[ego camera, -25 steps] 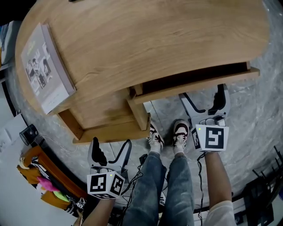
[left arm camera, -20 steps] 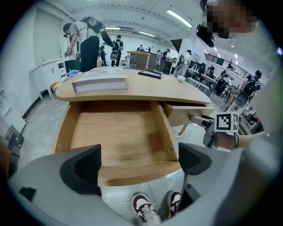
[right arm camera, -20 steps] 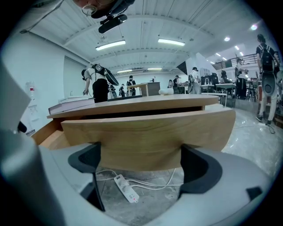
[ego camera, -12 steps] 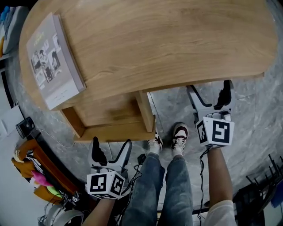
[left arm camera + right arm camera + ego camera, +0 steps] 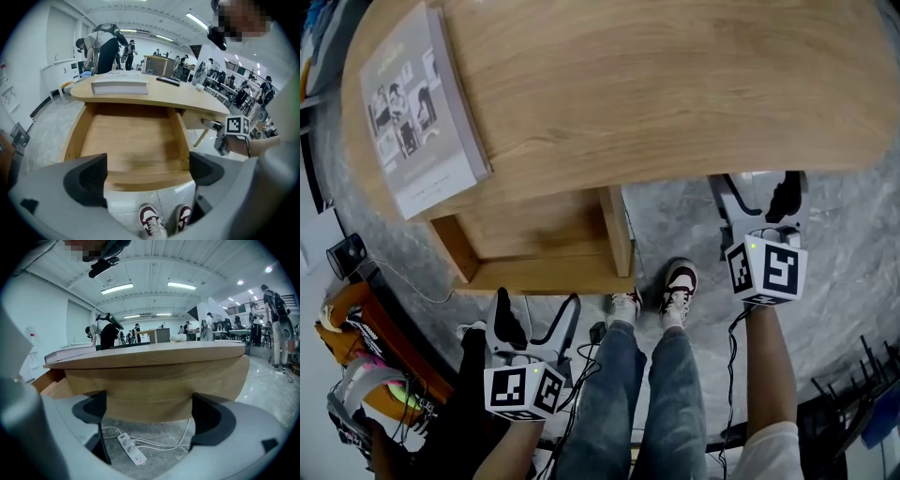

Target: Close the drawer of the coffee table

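Coffee table (image 5: 656, 84) drawer (image 5: 133, 140) out, only bare wood inside; left gripper (image 5: 147, 174) and right gripper (image 5: 149, 416) both released.

No text, brand, number or sign can be read anywhere. The book (image 5: 417, 112) lying on the coffee table (image 5: 675, 84) has a line of print at the top of its cover and more beneath its photographs, all too small to make out. The marker cube (image 5: 523, 391) on the left gripper (image 5: 534, 317) and the marker cube (image 5: 767, 272) on the right gripper (image 5: 757, 187) show only black-and-white square patterns, no letters or digits.
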